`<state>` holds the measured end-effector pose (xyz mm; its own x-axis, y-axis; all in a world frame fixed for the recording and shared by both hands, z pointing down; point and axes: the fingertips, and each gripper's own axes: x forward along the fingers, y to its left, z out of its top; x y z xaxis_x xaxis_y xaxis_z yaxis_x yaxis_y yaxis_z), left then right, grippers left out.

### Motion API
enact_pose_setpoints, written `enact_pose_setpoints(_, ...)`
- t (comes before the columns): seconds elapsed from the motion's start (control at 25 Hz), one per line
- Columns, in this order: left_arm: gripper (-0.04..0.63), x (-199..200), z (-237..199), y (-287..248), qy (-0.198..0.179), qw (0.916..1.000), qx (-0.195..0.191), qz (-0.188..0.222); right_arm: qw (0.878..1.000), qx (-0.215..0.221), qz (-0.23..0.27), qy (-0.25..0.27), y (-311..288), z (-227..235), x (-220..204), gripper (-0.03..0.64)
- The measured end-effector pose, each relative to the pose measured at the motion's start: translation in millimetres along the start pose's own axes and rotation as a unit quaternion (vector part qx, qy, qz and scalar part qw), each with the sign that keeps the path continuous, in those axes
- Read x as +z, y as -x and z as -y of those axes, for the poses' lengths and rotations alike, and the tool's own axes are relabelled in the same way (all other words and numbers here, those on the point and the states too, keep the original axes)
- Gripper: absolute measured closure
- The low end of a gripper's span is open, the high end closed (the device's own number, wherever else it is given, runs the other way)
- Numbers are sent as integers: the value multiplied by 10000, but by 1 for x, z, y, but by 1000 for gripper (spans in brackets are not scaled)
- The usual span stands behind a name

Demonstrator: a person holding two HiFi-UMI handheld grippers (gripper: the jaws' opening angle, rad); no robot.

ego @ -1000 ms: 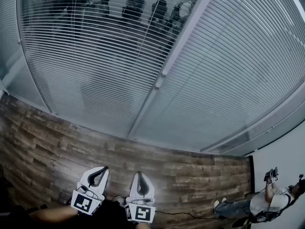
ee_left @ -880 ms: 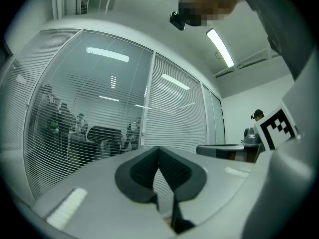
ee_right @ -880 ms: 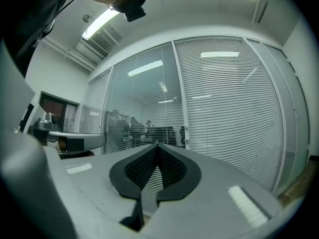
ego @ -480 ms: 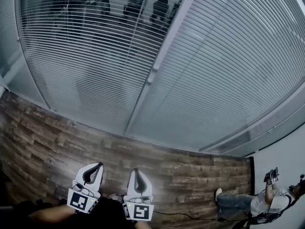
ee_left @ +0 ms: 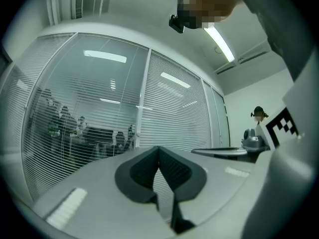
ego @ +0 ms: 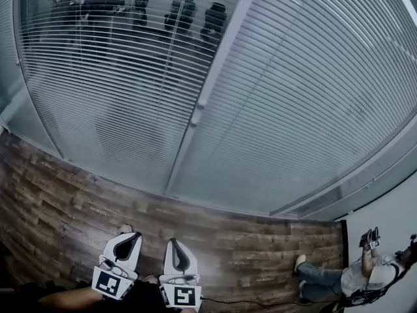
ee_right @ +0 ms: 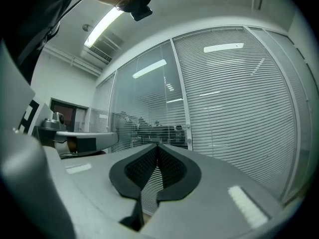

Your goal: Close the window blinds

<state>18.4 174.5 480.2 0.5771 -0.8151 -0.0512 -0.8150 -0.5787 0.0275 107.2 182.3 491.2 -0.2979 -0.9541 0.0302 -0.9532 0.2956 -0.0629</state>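
Note:
Two panels of window blinds fill the head view. The left blind [ego: 111,77] has its slats turned open, and people at a table show through it. The right blind [ego: 306,109] has its slats turned shut. A white mullion with a small knob [ego: 195,117] divides them. My left gripper [ego: 128,241] and right gripper [ego: 177,253] hang low over the floor, side by side and well short of the glass. Both are shut with nothing between their tips. In the left gripper view the open blind [ee_left: 84,128] lies ahead. In the right gripper view the shut blind [ee_right: 239,113] lies ahead.
Wood-plank floor [ego: 260,240] runs along the foot of the glass wall. A person [ego: 365,272] with a pair of grippers is at the far right, by a white wall. More blind panels continue to either side.
The window has slid left and down in the head view, and both grippers sit lower and a little further left. Both stay shut.

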Motion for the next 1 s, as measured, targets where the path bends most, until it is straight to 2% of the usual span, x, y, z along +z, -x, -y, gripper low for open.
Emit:
enact_pose_setpoints(0.2,594,-2,-23,-26,147,9998,-148,51,9998,-115,-5,135,-32,4,-1,606)
enact_pose_setpoints(0.44,594,0,-73,-66,305,9990,-321,80,9990,-402,-87,152,-95,15,3,600)
enact_pose_setpoints(0.64,594,1,-112,-106,339,9981,-517,-9,9974,-684,-211,74,-150,36,3,597)
enact_pose_setpoints(0.76,594,-1,-138,-117,368,9968,-703,-11,9960,-849,-240,148,-179,33,4,597)
enact_pose_setpoints(1.0,594,6,-166,-139,453,9939,-1008,43,9912,-1296,-195,207,-205,45,19,595)
